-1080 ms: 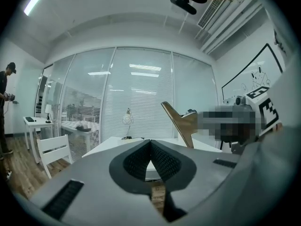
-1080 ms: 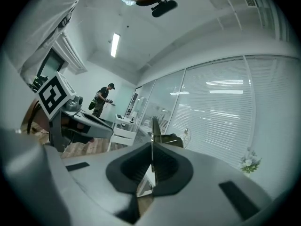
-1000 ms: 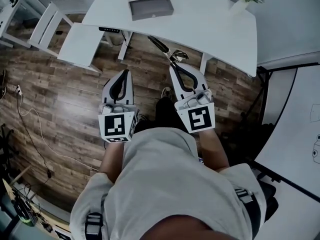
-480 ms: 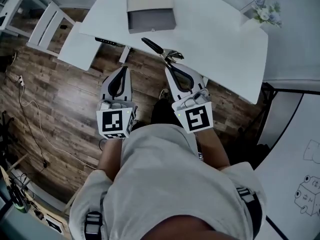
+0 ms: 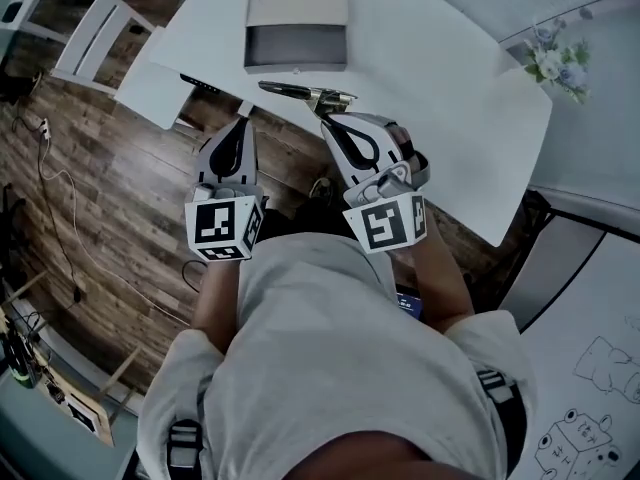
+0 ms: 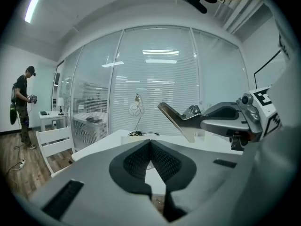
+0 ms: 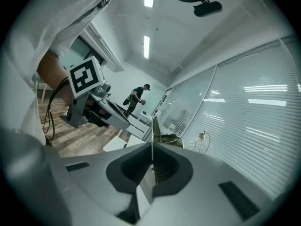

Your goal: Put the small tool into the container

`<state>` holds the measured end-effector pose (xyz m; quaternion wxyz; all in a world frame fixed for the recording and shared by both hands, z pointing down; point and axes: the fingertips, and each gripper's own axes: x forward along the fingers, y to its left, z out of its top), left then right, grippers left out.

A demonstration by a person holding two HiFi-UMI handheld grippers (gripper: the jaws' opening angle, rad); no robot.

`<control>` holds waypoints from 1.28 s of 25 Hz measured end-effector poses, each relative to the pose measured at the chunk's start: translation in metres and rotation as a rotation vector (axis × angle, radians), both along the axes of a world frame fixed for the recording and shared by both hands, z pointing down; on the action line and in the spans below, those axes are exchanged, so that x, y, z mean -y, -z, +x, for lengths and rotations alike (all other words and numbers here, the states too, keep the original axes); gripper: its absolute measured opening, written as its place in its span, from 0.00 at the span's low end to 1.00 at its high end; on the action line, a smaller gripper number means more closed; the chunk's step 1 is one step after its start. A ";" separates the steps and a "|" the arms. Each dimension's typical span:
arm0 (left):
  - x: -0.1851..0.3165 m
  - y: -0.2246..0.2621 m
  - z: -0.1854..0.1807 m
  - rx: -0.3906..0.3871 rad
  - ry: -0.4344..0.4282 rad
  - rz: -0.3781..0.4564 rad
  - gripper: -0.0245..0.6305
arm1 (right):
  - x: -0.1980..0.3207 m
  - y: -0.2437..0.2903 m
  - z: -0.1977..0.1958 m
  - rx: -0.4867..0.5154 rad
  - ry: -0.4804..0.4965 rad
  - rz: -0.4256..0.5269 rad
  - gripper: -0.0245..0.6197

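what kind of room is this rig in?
Most likely an office or lab space. A large white desk stands on a wood-plank floor, full-height glass partitions with blinds close off the room, and a second person stands near a small table in the background.

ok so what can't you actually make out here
- Inside of the container: in the head view it is only a small dark patch, so its contents are unreadable.
- Type of the small tool: too small in the head view. The right gripper view shows it edge-on, and the right gripper hides its gripped end.
- The distant person: too small in the left gripper view to tell what they hold.
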<state>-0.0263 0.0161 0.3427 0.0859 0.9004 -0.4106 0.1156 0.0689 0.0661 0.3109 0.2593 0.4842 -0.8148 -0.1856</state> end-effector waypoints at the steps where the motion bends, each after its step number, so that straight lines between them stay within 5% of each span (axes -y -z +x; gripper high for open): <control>1: 0.004 -0.004 0.002 0.004 0.012 -0.004 0.07 | 0.006 -0.003 0.004 -0.029 0.017 0.004 0.08; 16: 0.059 -0.062 -0.003 0.006 0.115 -0.087 0.07 | 0.077 -0.063 0.008 -0.307 0.135 -0.044 0.08; 32: 0.105 -0.124 -0.018 -0.013 0.132 -0.172 0.07 | 0.145 -0.137 -0.006 -0.446 0.156 -0.147 0.08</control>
